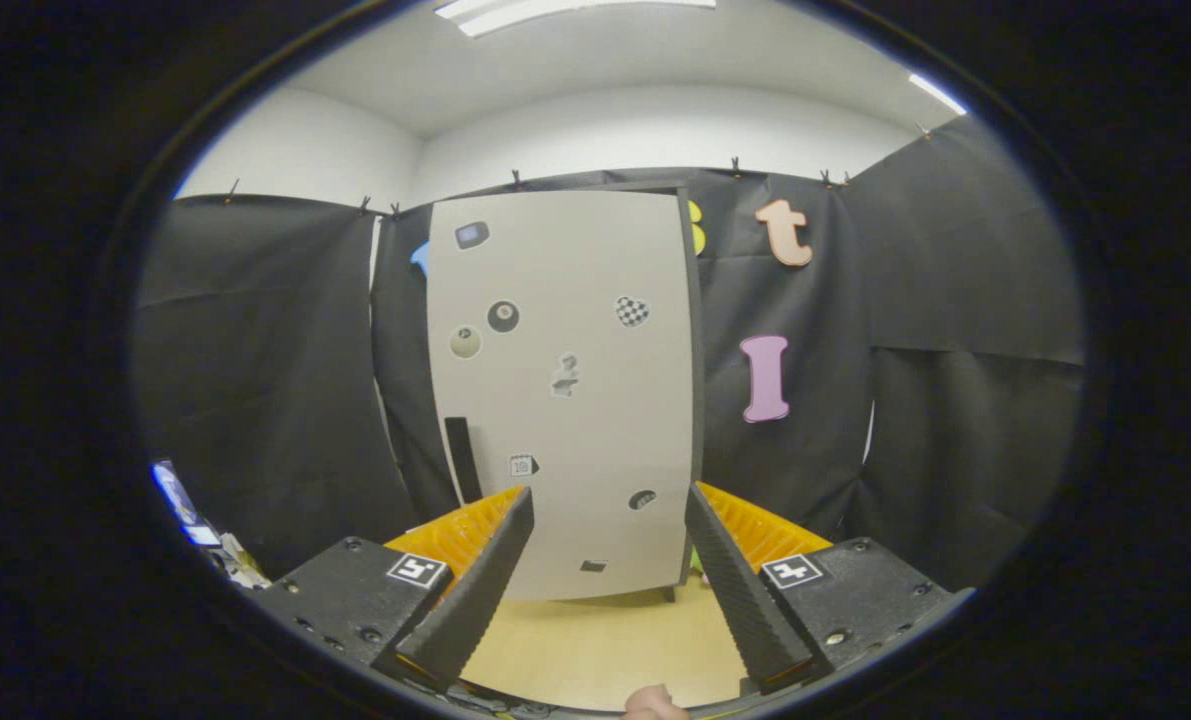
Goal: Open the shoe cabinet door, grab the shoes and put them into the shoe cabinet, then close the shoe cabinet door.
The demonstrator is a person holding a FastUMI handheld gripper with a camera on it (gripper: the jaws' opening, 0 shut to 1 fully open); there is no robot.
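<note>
Two ribbed black fingers of the gripper stand spread wide with nothing between them, orange ridged plastic behind each. Beyond them, far across a pale wooden floor, stands the shoe cabinet: a tall, flat, matte grey door, shut, dotted with small stickers, with a slim black handle low on its left.

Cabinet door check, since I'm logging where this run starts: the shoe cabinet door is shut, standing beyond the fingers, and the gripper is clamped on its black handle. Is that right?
Not quite. The gripper is open and holds nothing; its fingers stand apart, short of the black handle. The gripper view shows it. The shoe cabinet door is shut, beyond the fingers.
</note>
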